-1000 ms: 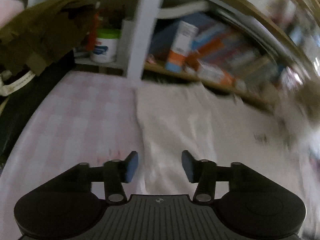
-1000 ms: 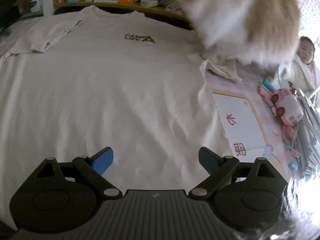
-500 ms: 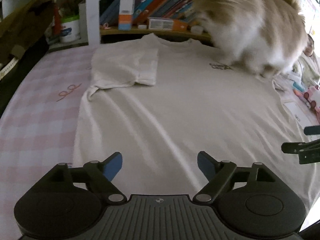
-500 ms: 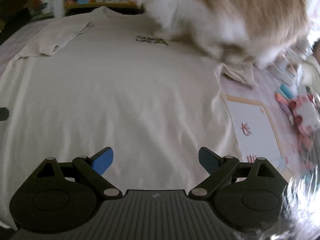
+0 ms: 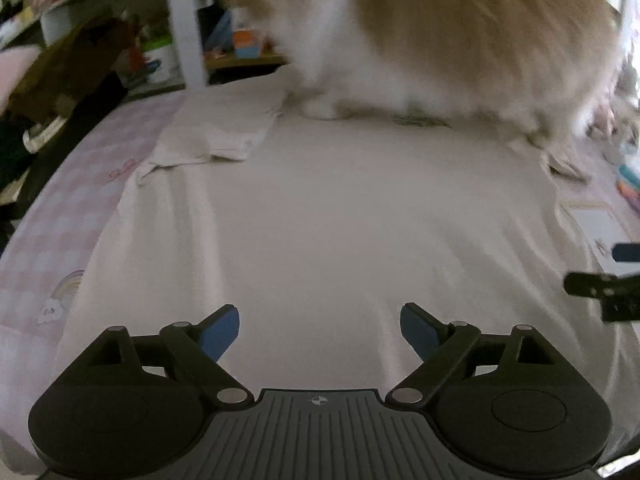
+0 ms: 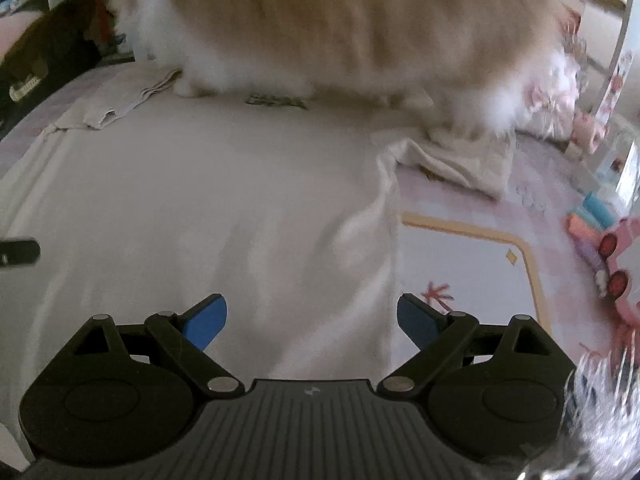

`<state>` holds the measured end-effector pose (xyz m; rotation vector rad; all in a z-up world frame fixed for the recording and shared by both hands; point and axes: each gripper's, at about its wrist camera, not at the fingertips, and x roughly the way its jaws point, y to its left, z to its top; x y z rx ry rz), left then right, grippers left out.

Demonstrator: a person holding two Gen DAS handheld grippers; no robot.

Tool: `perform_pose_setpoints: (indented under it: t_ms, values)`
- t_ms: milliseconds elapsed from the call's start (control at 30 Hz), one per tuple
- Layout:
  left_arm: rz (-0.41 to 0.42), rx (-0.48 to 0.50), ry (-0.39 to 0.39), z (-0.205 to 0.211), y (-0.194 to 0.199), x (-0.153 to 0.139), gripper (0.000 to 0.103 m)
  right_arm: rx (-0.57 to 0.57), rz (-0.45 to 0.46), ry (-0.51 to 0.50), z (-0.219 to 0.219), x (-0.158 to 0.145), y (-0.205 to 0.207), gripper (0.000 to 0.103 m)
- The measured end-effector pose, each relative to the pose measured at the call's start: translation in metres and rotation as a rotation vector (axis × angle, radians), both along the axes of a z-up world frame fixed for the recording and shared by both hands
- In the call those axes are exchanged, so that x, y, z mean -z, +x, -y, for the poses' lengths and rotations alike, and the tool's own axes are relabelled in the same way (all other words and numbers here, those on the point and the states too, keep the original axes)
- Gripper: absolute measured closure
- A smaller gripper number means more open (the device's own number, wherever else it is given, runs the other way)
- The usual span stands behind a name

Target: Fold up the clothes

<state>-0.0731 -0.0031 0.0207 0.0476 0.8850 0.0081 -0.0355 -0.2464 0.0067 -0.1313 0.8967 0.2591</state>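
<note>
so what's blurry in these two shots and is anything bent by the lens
Left wrist view: the cat is smeared by motion, the shelf behind it soft, the t-shirt fairly clear; edges bow with the fisheye, corners dark. Right wrist view: the cat is again blurred, the pink toy car stretched at the rim, and glare whitens the lower right corner.

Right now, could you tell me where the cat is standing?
In both wrist views the cat fills the top, standing on the chest end of the T-shirt, its paws beside the printed logo.
</note>
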Motion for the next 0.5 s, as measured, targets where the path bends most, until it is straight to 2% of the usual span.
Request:
perform_pose_setpoints:
  t_ms: [233,367,500]
  values:
    - [0.05,0.129,0.085,0.051,-0.006,-0.013,0.013,-0.003,0.002,0.065,0.031,-0.002,-0.001,0.011]
    - [0.043,0.119,0.09,0.061,-0.006,-0.01,0.013,-0.005,0.011,0.07,0.038,-0.003,0.001,0.011]
    - [0.041,0.069,0.084,0.056,-0.011,-0.01,0.013,-0.017,0.001,0.084,0.039,-0.002,0.005,0.011]
